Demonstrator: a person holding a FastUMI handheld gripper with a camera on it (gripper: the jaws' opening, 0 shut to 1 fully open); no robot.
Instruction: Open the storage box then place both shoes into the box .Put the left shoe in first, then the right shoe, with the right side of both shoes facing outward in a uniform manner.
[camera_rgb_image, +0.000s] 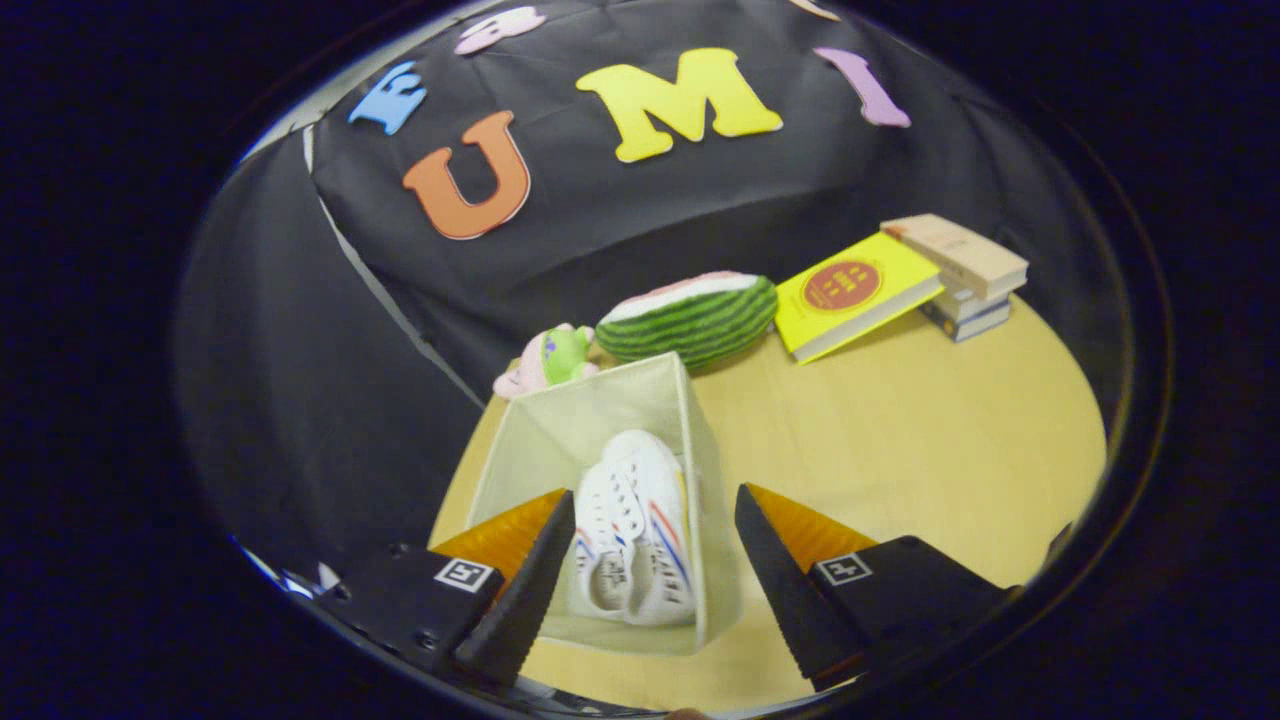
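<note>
While your gripper (645, 560) hovers with fingers spread and empty above the open storage box (700, 440), both white shoes (635, 530) lie inside, side by side — lift straight up, clear of the box's near wall — check the stripes match.

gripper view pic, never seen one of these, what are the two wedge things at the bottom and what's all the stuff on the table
The camera rides on a hand-held two-finger gripper and looks forward along its fingers; the two wedges are those fingers. They stand apart, open, holding nothing.

Between and just beyond them sits an open fabric storage box on a wooden table. Two white shoes lie side by side inside it.

Beyond the box lie a watermelon-slice plush and a small pink and green plush toy. Further off, a yellow book leans on a stack of books.
</note>
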